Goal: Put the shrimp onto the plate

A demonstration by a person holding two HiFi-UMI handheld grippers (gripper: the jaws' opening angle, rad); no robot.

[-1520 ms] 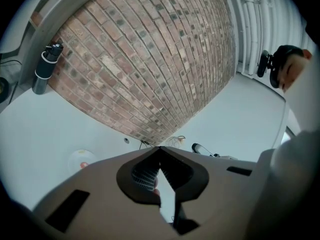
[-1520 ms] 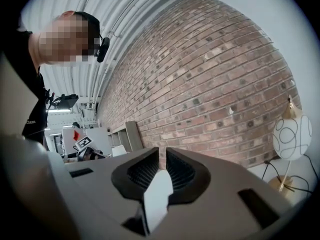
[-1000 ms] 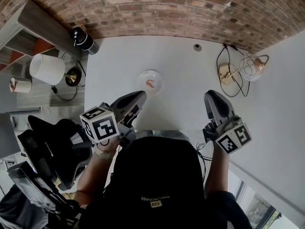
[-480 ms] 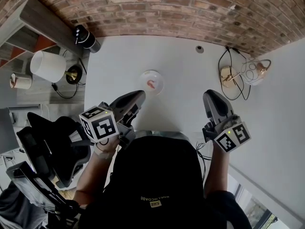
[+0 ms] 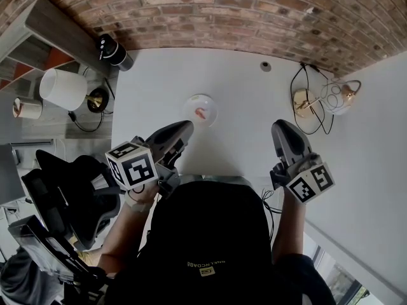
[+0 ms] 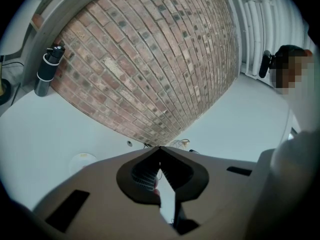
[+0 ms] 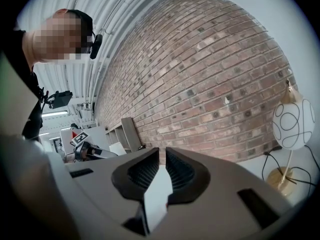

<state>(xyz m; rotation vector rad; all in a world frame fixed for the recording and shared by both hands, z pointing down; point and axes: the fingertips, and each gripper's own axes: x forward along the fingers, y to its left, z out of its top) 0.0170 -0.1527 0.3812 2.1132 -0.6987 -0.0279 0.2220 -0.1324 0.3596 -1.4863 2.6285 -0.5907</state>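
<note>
Grippers grey smooth plastic, black ribbed pads inside. Left gripper [image 6: 160, 149] pinched tight, tips touching, holding nothing. Right gripper [image 7: 160, 154] has thin gap, nothing in it. Both hang over near edge of flat white table [image 5: 241, 88]. Shrimp [image 5: 200, 113] small, orange, lying on round white plate [image 5: 191, 101], ahead of left gripper, not touching it; too small to tell which way it points. Rough brick wall [image 5: 210, 11] behind. Black bottle [image 5: 112, 53] far left, gold lamp [image 5: 305, 99] with black wire far right, both well apart from plate

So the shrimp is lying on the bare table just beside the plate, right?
Not quite. The shrimp is lying on the plate itself, not beside it on the bare table. The head view shows it there.
</note>
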